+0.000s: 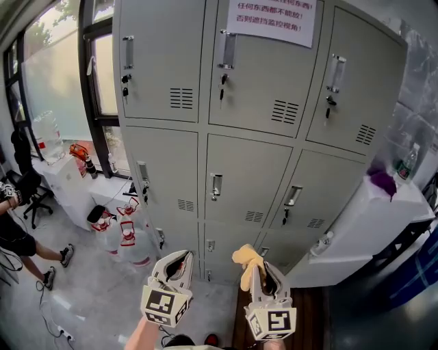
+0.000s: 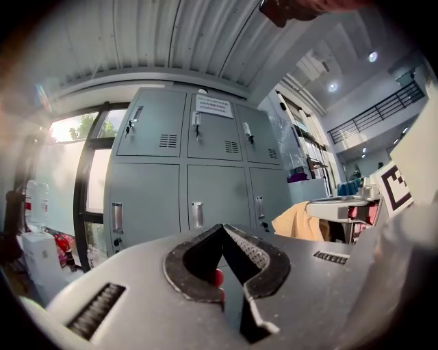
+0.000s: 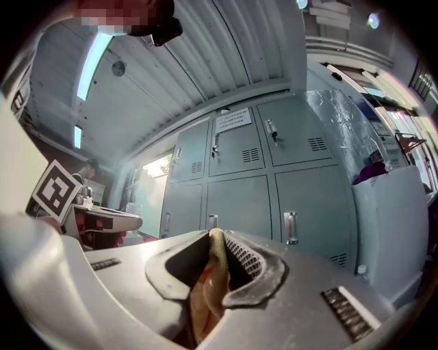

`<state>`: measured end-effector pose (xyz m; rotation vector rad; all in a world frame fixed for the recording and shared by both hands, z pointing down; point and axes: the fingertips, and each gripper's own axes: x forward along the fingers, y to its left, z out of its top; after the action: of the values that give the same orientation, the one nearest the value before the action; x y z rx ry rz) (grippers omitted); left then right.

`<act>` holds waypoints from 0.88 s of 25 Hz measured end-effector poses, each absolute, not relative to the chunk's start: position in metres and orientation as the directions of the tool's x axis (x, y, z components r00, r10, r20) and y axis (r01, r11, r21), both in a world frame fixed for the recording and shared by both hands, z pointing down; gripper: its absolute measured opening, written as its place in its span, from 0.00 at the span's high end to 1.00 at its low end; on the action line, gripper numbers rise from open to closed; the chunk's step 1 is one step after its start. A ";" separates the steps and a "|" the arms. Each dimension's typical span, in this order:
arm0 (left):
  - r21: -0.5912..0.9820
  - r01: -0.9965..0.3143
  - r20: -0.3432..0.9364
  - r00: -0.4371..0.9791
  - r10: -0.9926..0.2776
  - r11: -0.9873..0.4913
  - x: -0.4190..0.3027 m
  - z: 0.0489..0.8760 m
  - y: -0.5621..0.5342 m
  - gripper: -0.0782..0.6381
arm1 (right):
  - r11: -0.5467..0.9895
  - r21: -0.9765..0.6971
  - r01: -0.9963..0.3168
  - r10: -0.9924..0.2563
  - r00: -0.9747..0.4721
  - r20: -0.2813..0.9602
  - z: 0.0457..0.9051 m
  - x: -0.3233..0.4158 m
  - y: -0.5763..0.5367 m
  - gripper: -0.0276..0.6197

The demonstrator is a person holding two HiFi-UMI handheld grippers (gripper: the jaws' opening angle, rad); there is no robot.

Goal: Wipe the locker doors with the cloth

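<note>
A block of grey metal lockers [image 1: 253, 116] fills the head view, with handles, keys and vent slots on each door. A white notice [image 1: 268, 20] hangs on the top middle door. My right gripper [image 1: 254, 272] is low at centre right, shut on a tan-yellow cloth [image 1: 246, 258] that bunches above its tips; in the right gripper view the cloth [image 3: 213, 273] is pinched between the jaws. My left gripper [image 1: 179, 263] is beside it, shut with nothing held. The left gripper [image 2: 222, 236] points at the lockers [image 2: 198, 171] from a distance. Both grippers are well short of the doors.
Red-and-white bottles [image 1: 126, 236] stand on the floor left of the lockers, below a window [image 1: 48, 75]. A white cabinet [image 1: 369, 219] with a purple object and a bottle stands right. A person's legs [image 1: 31, 249] show at far left. A dark mat lies underfoot.
</note>
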<state>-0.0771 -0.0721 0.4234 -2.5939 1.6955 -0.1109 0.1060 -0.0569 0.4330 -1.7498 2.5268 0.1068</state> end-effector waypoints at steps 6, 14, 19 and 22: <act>-0.076 -0.930 0.033 0.359 -0.933 -0.361 -0.075 0.419 -0.102 0.86 | 0.412 0.025 -0.911 -0.904 -0.412 -0.112 0.423 0.101 -0.095 0.84; -0.078 -0.941 0.024 0.328 -0.944 -0.329 -0.089 0.413 -0.145 0.86 | 0.455 0.014 -0.890 -0.877 -0.451 -0.166 0.399 0.082 -0.143 0.84; -0.086 -0.945 0.013 0.315 -0.949 -0.315 -0.103 0.403 -0.182 0.86 | 0.479 0.027 -0.878 -0.856 -0.473 -0.208 0.373 0.064 -0.181 0.84; -0.089 -0.944 0.014 0.318 -0.948 -0.318 -0.109 0.401 -0.204 0.86 | 0.500 0.048 -0.865 -0.830 -0.494 -0.260 0.346 0.051 -0.197 0.84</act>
<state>-0.1094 -0.2037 0.4006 -2.4977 1.7955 -0.0977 0.0510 -0.1965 0.3459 -1.4549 2.5391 0.2556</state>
